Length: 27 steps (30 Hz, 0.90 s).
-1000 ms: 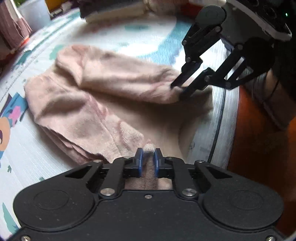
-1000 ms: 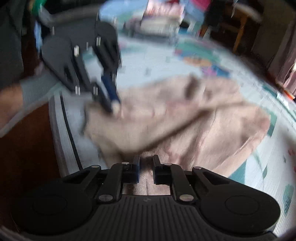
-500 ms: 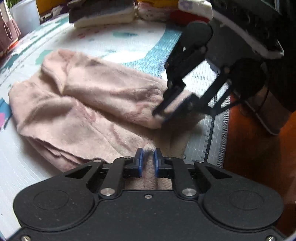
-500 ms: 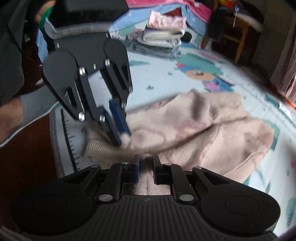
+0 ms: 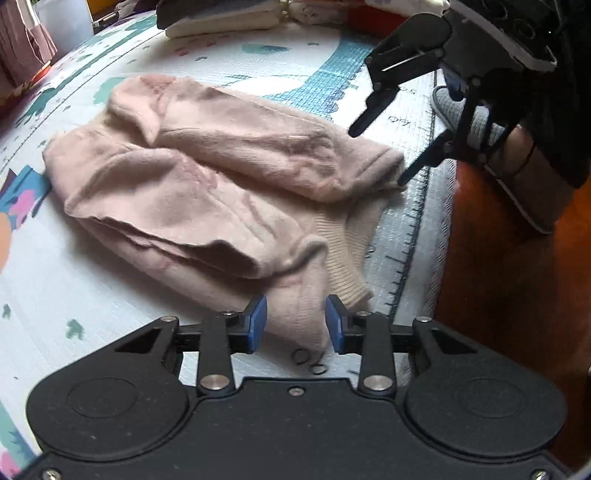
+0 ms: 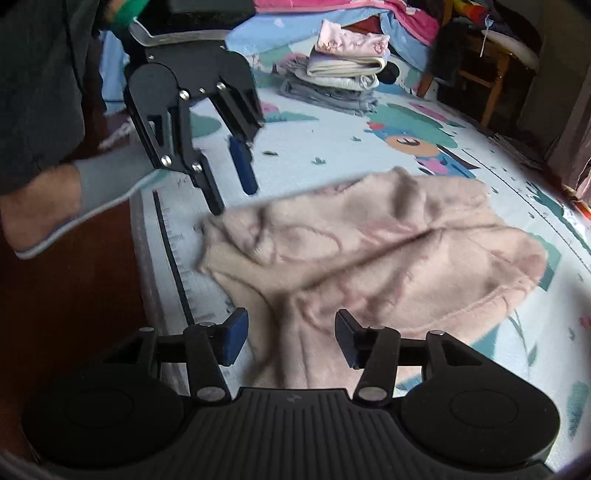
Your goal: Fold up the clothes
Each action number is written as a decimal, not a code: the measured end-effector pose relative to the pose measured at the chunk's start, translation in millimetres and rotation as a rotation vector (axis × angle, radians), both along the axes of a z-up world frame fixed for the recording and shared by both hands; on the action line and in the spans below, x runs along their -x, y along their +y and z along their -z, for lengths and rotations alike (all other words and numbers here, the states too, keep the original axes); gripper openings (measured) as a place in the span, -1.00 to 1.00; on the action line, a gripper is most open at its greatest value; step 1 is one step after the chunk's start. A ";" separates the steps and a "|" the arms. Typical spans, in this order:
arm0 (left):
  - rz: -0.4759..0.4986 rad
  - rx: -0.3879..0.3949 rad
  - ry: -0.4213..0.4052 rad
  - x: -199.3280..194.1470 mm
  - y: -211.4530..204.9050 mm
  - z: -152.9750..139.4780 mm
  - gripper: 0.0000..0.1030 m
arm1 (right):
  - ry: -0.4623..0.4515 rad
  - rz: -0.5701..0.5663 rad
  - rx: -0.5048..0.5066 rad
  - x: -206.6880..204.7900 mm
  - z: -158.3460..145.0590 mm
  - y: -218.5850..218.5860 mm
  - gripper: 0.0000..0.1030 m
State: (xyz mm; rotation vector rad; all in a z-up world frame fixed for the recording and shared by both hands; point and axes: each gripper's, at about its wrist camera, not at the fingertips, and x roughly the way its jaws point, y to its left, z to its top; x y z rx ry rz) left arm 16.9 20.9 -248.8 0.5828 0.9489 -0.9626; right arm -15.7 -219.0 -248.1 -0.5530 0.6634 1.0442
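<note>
A fuzzy pink sweater [image 5: 207,177] lies folded over on the patterned play mat [image 5: 74,280], near its edge; it also shows in the right wrist view [image 6: 388,258]. My left gripper [image 5: 295,323] is open, its blue pads either side of a sleeve end with a ribbed cuff [image 5: 343,266], not gripping it. In the right wrist view the left gripper [image 6: 232,184] hangs open just above the sweater's corner. My right gripper [image 6: 290,341] is open over another part of the sweater. In the left wrist view the right gripper [image 5: 376,155] is open beside the sweater's far corner.
A stack of folded clothes [image 6: 343,77] sits further back on the mat, also in the left wrist view [image 5: 229,18]. The mat's edge [image 5: 417,236] borders a red-brown floor [image 5: 498,277]. A wooden chair [image 6: 495,70] stands at the back right. A white tub [image 5: 64,22] stands far left.
Both grippers have opened and let go of the sweater. The sweater now rests on the mat, and both grippers have drawn back slightly from it.
</note>
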 end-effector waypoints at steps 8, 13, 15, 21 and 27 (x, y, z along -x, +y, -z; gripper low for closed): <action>0.034 -0.002 0.003 1.4 -5.9 6.7 -0.55 | 0.061 -0.001 0.128 -13.5 26.4 16.3 -0.01; -0.035 0.008 -0.009 -55.3 -14.0 -9.6 -0.54 | 0.039 0.011 -0.002 -23.1 3.1 7.8 -0.03; -0.087 0.015 -0.018 -93.2 -18.4 -21.5 -0.54 | 0.037 0.042 -0.041 -42.0 -8.4 8.2 -0.03; -0.241 0.036 -0.044 -206.9 -31.6 -57.3 -0.53 | 0.106 0.319 -0.098 -191.1 -34.6 11.5 -0.04; -0.490 0.036 0.091 -298.8 -49.4 -3.6 -0.53 | 0.332 0.550 -0.124 -319.8 -6.1 16.9 -0.05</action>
